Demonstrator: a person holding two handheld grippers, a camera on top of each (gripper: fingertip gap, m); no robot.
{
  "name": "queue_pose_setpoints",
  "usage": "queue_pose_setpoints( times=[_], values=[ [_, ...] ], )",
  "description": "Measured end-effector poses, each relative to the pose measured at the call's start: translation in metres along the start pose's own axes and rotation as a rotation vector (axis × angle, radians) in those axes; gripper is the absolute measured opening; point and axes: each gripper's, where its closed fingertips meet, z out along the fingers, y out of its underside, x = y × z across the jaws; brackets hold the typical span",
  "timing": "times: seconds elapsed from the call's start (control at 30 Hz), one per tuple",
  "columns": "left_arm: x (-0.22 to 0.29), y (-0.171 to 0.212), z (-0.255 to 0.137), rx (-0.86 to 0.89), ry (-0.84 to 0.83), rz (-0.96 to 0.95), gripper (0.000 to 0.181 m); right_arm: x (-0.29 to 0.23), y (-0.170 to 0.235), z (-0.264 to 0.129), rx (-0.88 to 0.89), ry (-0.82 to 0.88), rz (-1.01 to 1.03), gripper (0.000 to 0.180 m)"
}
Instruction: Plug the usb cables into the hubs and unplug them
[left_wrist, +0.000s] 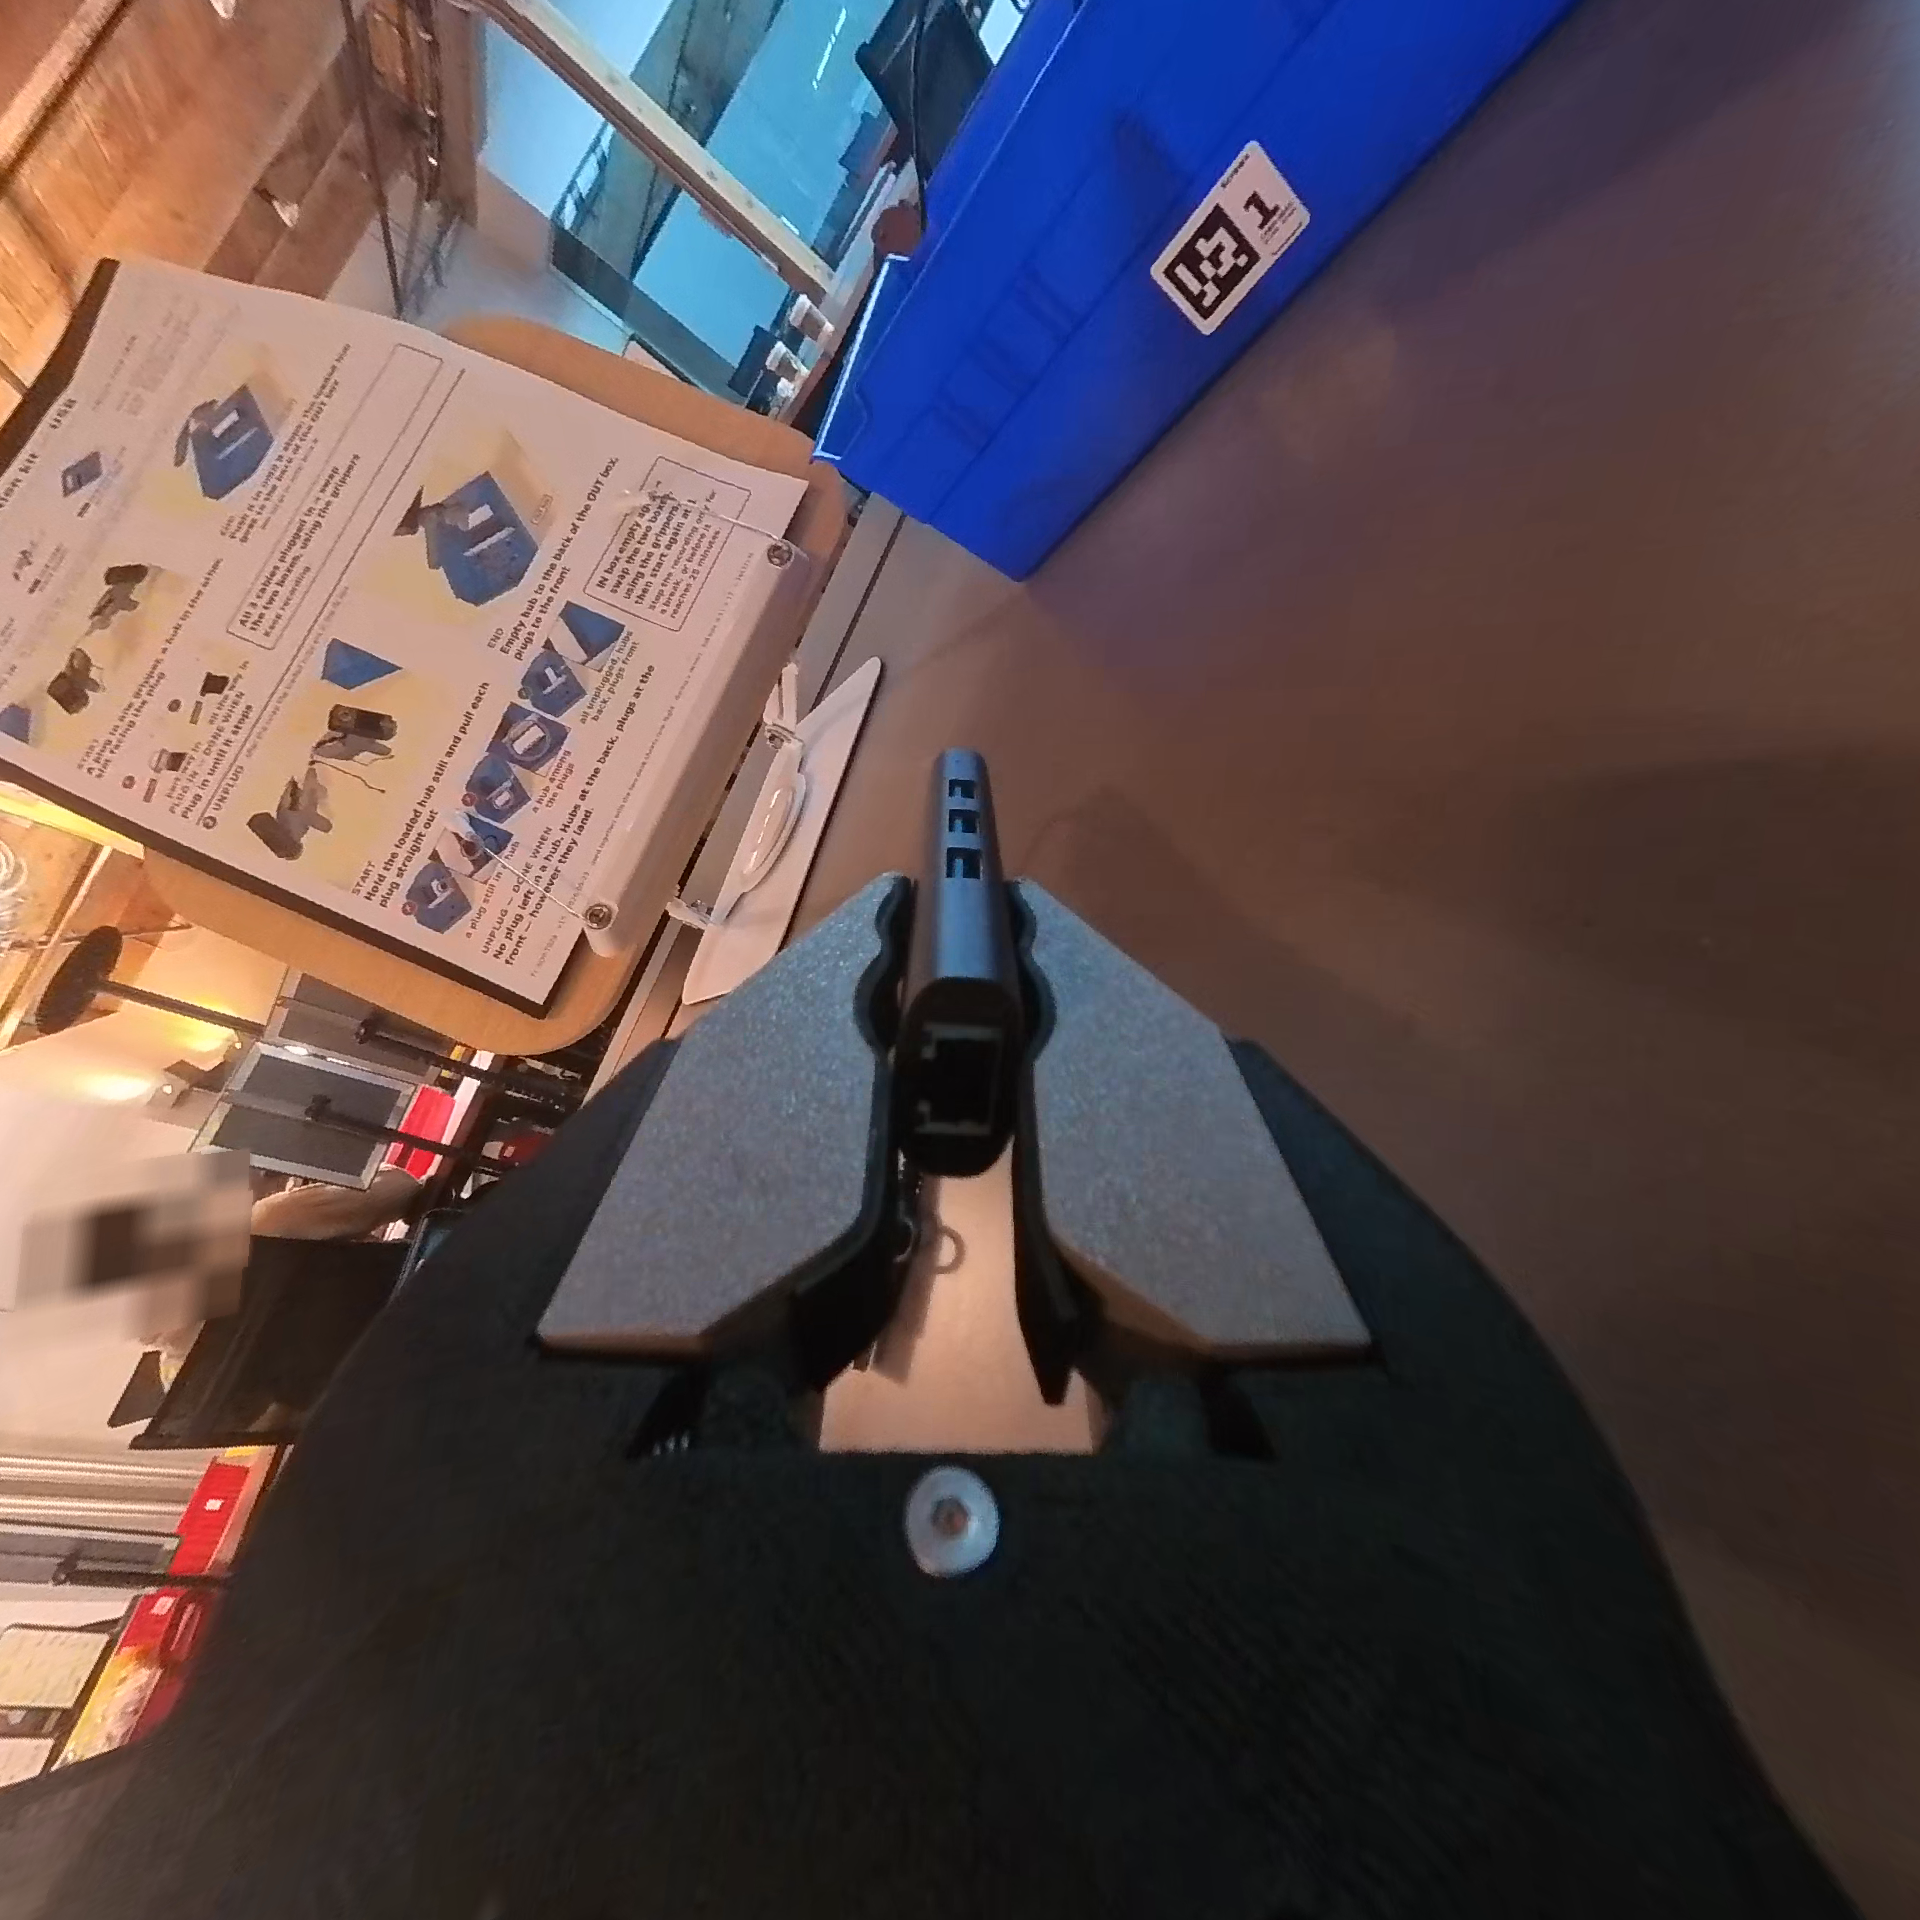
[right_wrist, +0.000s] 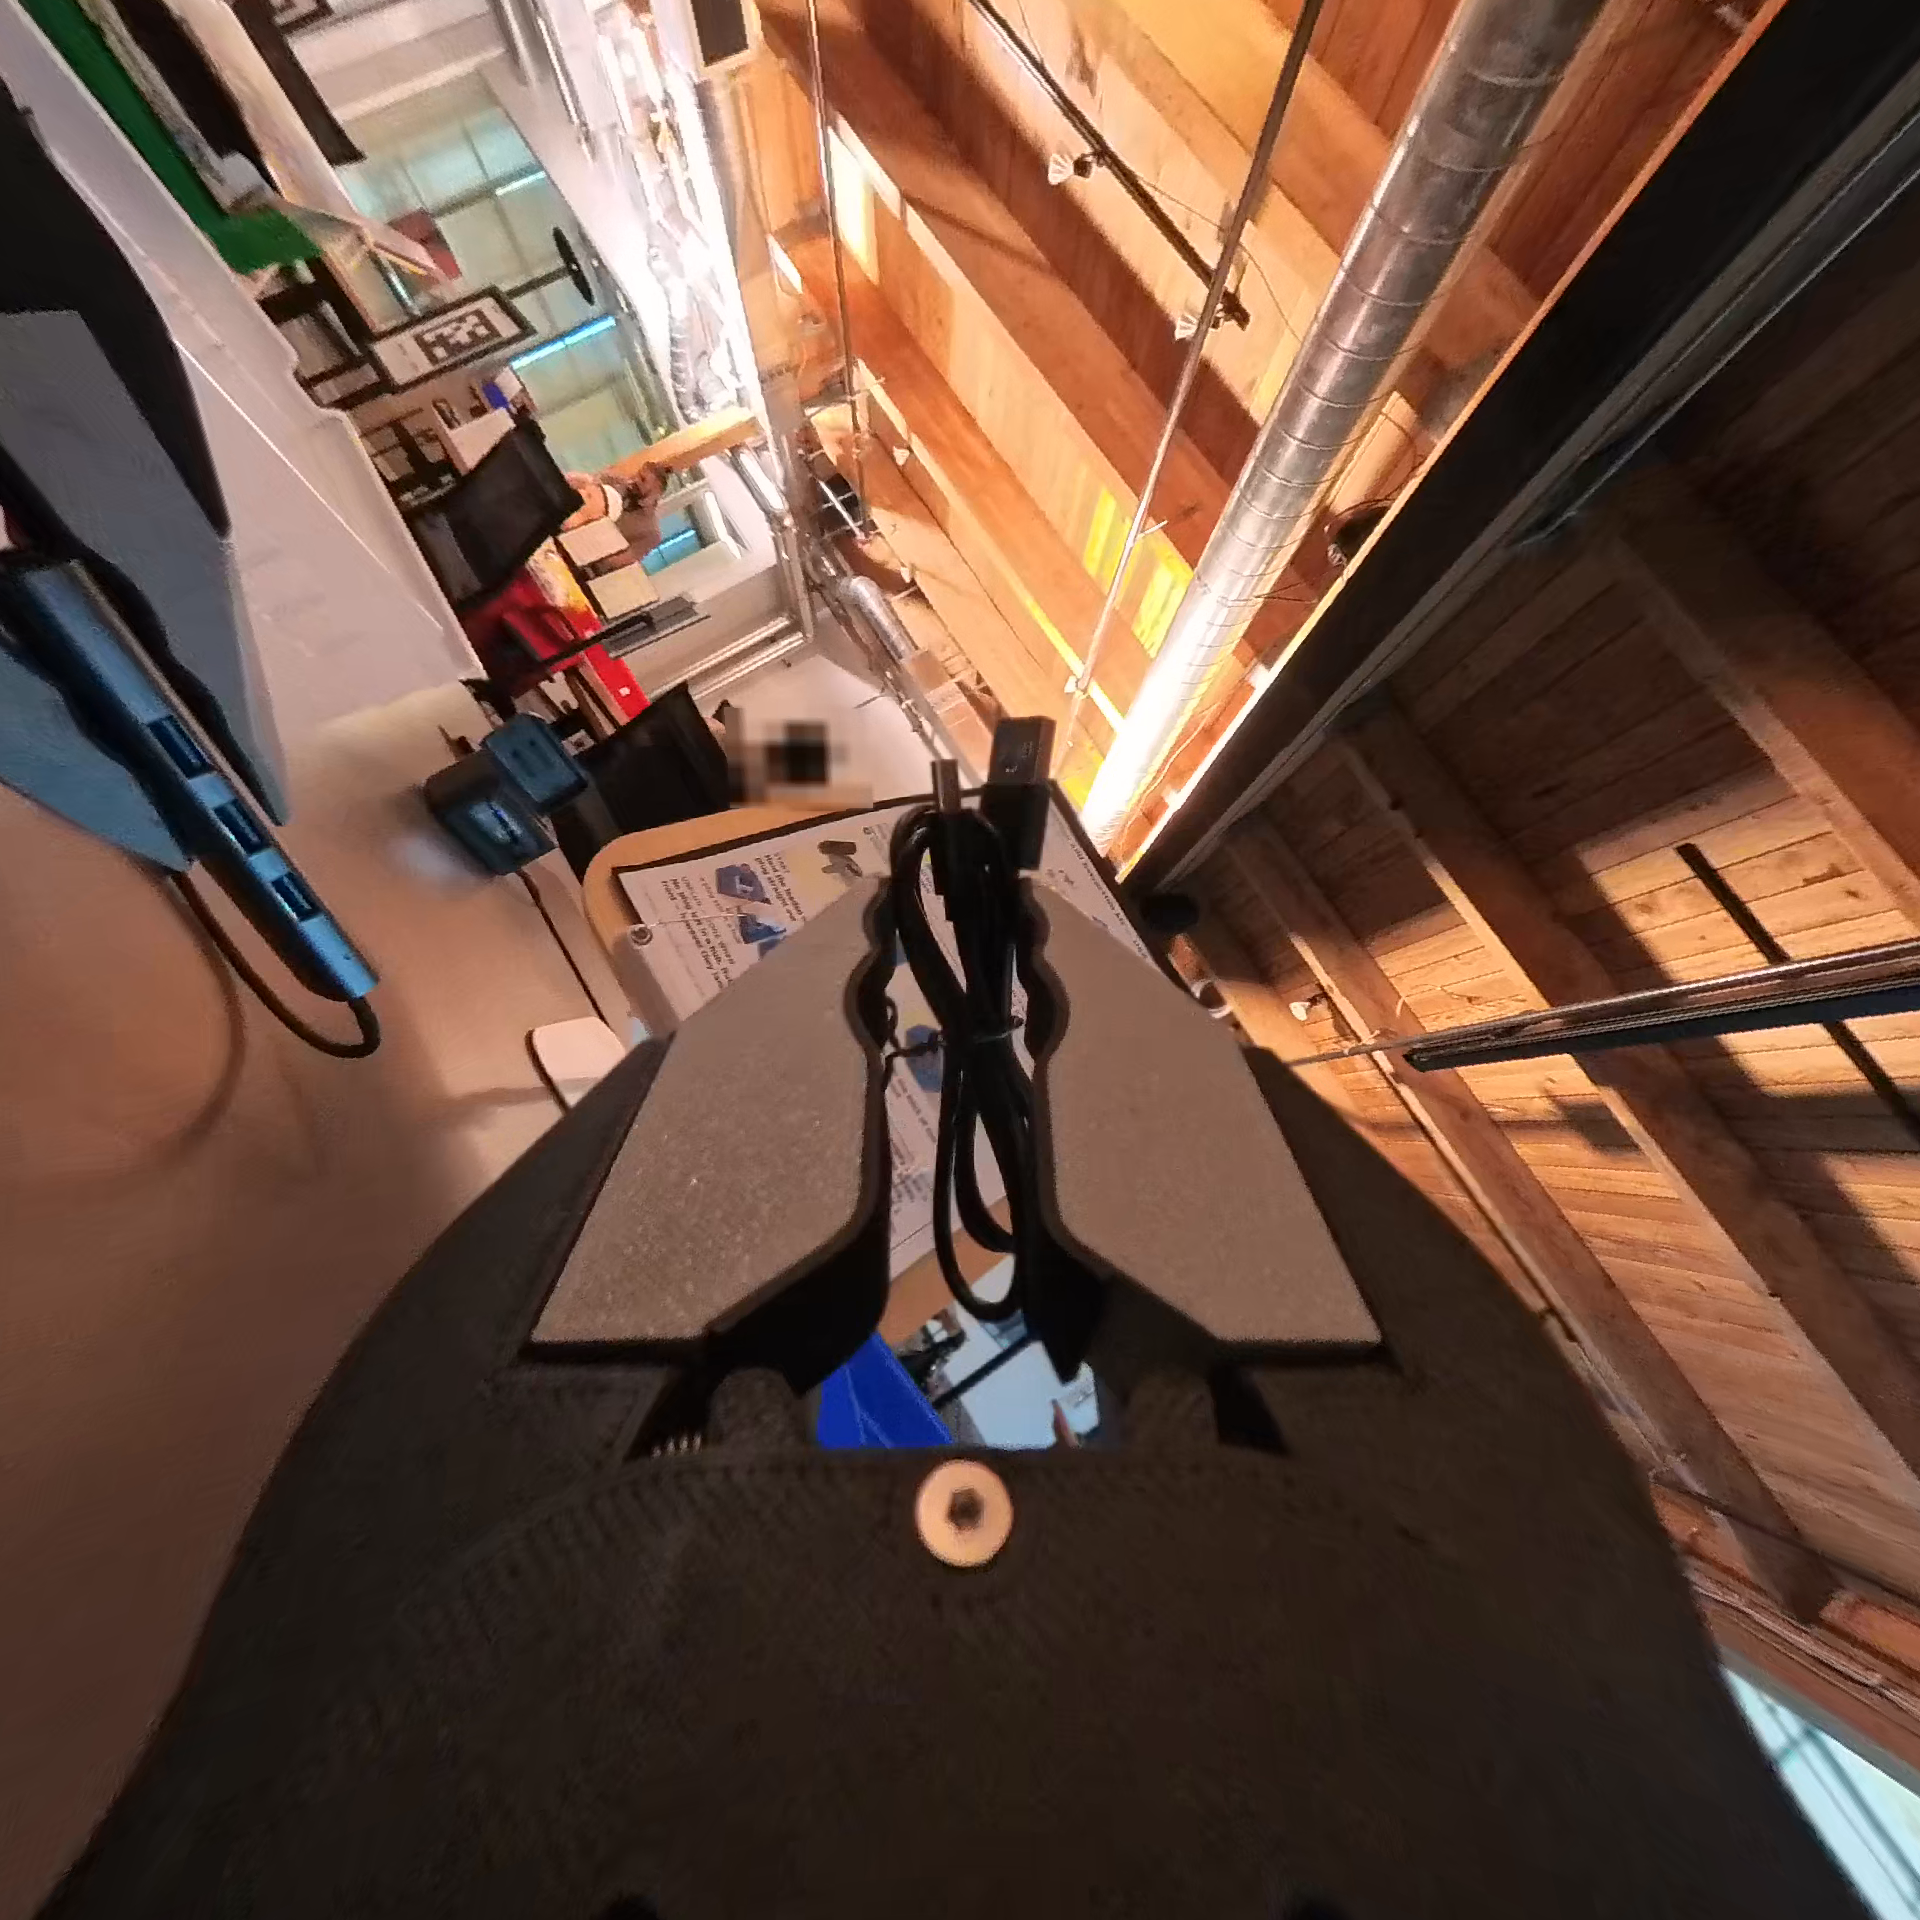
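Observation:
In the left wrist view my left gripper (left_wrist: 961, 904) is shut on a dark grey USB hub (left_wrist: 961, 883) that points forward between the fingers, with its row of ports facing right and a square socket on its near end. In the right wrist view my right gripper (right_wrist: 956, 904) is shut on a black bundled USB cable (right_wrist: 977, 1039) tied with a thin wire; its plugs (right_wrist: 1013, 790) stick out past the fingertips. The left gripper with the hub (right_wrist: 249, 831) also shows at the left edge of that view, held apart from the cable.
A blue bin (left_wrist: 1122, 260) with a square-code sticker stands on the brown table (left_wrist: 1455, 831) ahead. An instruction sheet on a stand (left_wrist: 343, 623) is to the left. Another blue-grey device (right_wrist: 509, 790) sits on the table farther off. About 20 centimeters separates my left fingertips from my right.

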Motion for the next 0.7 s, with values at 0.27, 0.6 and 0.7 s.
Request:
queue_pose_setpoints(
  times=[0.27, 0.6, 0.7],
  values=[
    [0.000, 0.001, 0.000, -0.005, -0.012, 0.004, 0.014, -0.019, 0.004, 0.004, -0.033, -0.168, 0.067, 0.018],
    [-0.021, -0.012, -0.010, -0.024, -0.268, 0.255, 0.014, -0.093, -0.004, -0.021, -0.299, -1.080, 0.941, 0.019],
    [-0.023, -0.017, -0.013, -0.039, -0.340, 0.363, 0.014, -0.104, -0.013, -0.034, -0.347, -1.258, 1.152, 0.019]
  ],
)
